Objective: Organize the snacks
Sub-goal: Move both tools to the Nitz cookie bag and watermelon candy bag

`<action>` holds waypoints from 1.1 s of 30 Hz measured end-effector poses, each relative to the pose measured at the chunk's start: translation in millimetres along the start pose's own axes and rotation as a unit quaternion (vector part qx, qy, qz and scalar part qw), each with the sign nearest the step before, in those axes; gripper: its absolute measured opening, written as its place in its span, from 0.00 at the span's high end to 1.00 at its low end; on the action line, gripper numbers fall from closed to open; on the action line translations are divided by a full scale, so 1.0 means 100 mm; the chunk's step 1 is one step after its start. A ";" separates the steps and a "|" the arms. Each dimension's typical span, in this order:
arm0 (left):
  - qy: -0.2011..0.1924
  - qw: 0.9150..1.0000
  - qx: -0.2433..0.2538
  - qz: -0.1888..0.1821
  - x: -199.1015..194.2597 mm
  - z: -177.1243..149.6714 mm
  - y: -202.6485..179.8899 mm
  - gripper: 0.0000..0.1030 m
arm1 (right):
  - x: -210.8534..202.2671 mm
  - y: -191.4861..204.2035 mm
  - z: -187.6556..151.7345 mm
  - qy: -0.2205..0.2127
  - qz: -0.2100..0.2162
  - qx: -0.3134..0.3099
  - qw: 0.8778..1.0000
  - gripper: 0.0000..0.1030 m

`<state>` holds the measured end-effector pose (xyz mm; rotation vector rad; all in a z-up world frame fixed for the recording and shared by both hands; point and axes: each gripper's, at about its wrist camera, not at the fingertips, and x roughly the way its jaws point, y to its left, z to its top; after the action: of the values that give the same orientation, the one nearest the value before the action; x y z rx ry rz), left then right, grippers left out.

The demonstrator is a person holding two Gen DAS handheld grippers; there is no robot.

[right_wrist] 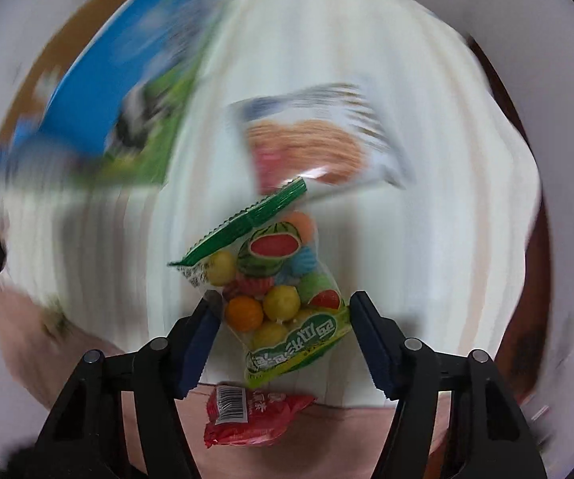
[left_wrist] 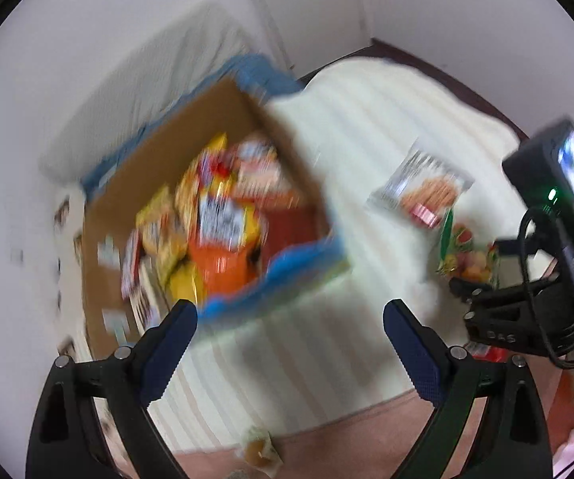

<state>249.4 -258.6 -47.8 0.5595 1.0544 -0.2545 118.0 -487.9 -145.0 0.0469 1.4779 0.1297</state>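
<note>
A cardboard box [left_wrist: 127, 199] with blue printed sides sits on a striped white cloth and holds several snack packs [left_wrist: 215, 223]. My left gripper [left_wrist: 289, 311] is open and empty near the box's front corner. My right gripper [right_wrist: 281, 305] is shut on a clear green bag of fruit-shaped candies [right_wrist: 275, 279], sharp against a blurred background; the bag also shows in the left wrist view [left_wrist: 466, 251]. A clear packet of biscuit sticks [right_wrist: 311, 139] lies beyond it on the cloth, and shows in the left wrist view too [left_wrist: 422, 183]. A red packet [right_wrist: 247, 415] lies below the right gripper.
The box's blue and green side [right_wrist: 119, 119] is at the left in the right wrist view. The right gripper's body and camera [left_wrist: 558, 239] fill the right of the left wrist view. A small wrapped snack [left_wrist: 259, 447] lies on the pink surface near the cloth's edge.
</note>
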 end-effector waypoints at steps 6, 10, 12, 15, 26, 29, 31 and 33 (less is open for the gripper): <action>-0.020 0.997 0.072 0.003 -0.08 0.66 -0.28 0.07 | -0.05 -0.72 -0.14 -0.029 0.068 0.183 0.980 0.40; 0.008 0.996 0.091 0.000 0.18 0.96 -0.41 0.07 | 0.08 -0.80 -0.16 -0.004 0.087 0.196 0.977 0.29; 0.025 0.995 0.102 0.000 0.30 1.00 -0.48 0.07 | 0.11 -0.74 -0.14 0.001 0.084 0.186 0.979 0.28; 0.047 0.992 0.119 -0.001 0.48 1.04 -0.57 0.07 | 0.11 -0.66 -0.21 -0.010 0.070 0.171 0.983 0.31; 0.099 0.961 0.260 0.005 0.94 1.26 -1.23 0.07 | 0.04 -1.04 -0.46 -0.039 0.095 0.278 0.955 0.44; 0.144 0.946 0.291 -0.007 1.22 1.26 -1.38 0.07 | 0.07 -1.12 -0.46 -0.030 0.114 0.292 0.949 0.36; 0.170 0.938 0.301 -0.009 1.38 1.23 -1.43 0.07 | 0.06 -1.14 -0.47 -0.029 0.123 0.303 0.945 0.29; 0.191 0.934 0.300 -0.025 1.51 1.21 -1.46 0.07 | 0.08 -1.13 -0.46 -0.027 0.125 0.308 0.943 0.29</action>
<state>346.1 -437.6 -180.0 1.1684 1.3736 -0.5369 79.1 -601.0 -169.9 0.7408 1.4050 -0.1335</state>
